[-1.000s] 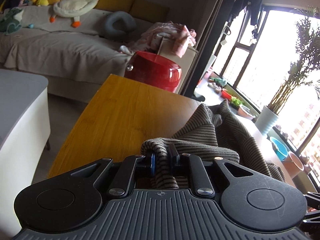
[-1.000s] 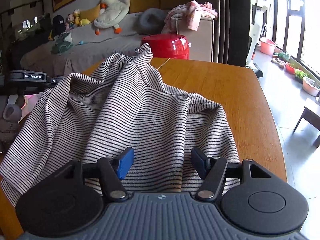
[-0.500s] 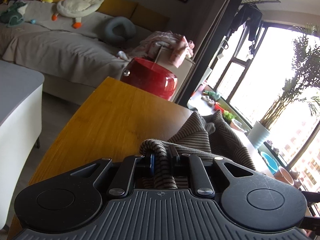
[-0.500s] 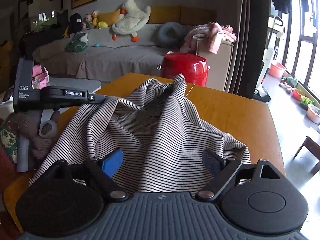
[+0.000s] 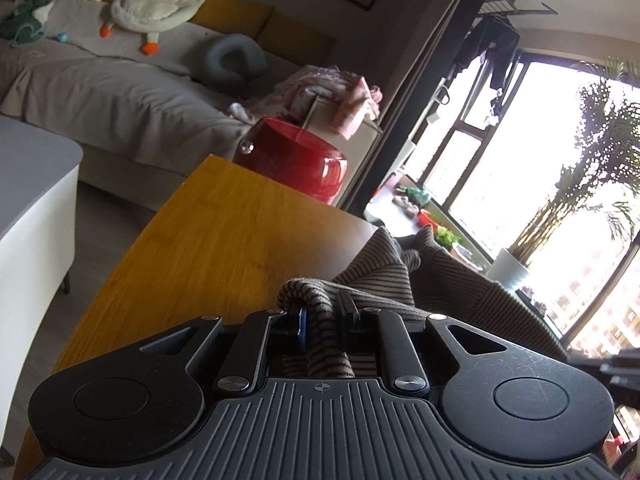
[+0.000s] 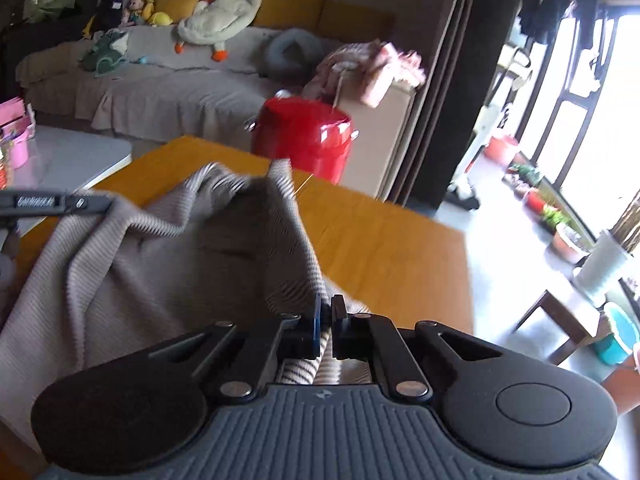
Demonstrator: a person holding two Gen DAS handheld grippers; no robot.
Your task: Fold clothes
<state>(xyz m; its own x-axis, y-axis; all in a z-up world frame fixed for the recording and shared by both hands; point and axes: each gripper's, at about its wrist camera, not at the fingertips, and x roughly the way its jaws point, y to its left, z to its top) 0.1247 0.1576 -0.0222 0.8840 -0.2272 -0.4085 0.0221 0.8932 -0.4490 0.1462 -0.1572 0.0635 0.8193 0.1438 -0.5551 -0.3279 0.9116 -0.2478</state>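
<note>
**Both tongs pinch the shirt above the desk**

The left tongs [image 5: 323, 316] are nearly closed on a bunched edge of the striped shirt [image 6: 160, 264]. The right tongs [image 6: 329, 312] are closed on another edge. The shirt hangs between them, draped over the desk [image 5: 224, 240]. The desk's far part and right side are bare. A red pot [image 6: 306, 140] stands beyond its far edge.

text: none legible | left gripper [image 6: 82, 203] side, right wrist view: a pale label strip was present but motion-blurred, letters could not be made out | gripper bodies, both views: bore only a small cross-in-circle mark, no lettering | wall pictures: were cropped, showed no readable writing
</note>
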